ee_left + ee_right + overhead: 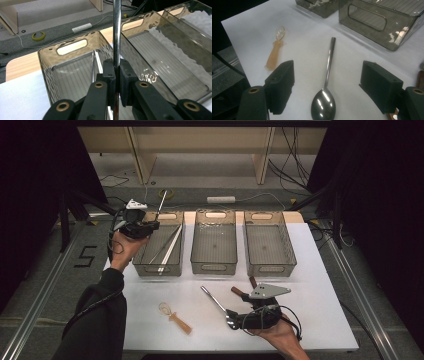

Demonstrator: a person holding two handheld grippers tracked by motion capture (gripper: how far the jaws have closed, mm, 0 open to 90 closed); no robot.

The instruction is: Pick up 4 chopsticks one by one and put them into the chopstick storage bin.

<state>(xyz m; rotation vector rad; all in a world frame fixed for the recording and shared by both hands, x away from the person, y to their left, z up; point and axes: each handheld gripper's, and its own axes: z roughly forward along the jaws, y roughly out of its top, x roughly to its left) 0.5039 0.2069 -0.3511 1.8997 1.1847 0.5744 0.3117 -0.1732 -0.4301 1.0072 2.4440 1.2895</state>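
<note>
Over the left bin [159,251], at its far-left corner, a thin metal rod-like utensil [162,203] is held upright by the left gripper [150,226] w/ jaws clamped tight on its shaft, presumably so it can be lowered in beside the long utensils [169,249] already lying there. Well in front of that bin, on the white table [310,320], the right gripper [231,316] is kept w/ fingers spread wide either side of a metal spoon [325,92], not yet gripped, probably lined up for pickup. The clamp on the shaft [116,32] is made plain by the left gripper view, while the spoon bowl sitting untouched between the pads [280,86], plus a small amber-handled spoon [275,53] farther toward that bin, is seen best in the right gripper view.
</note>
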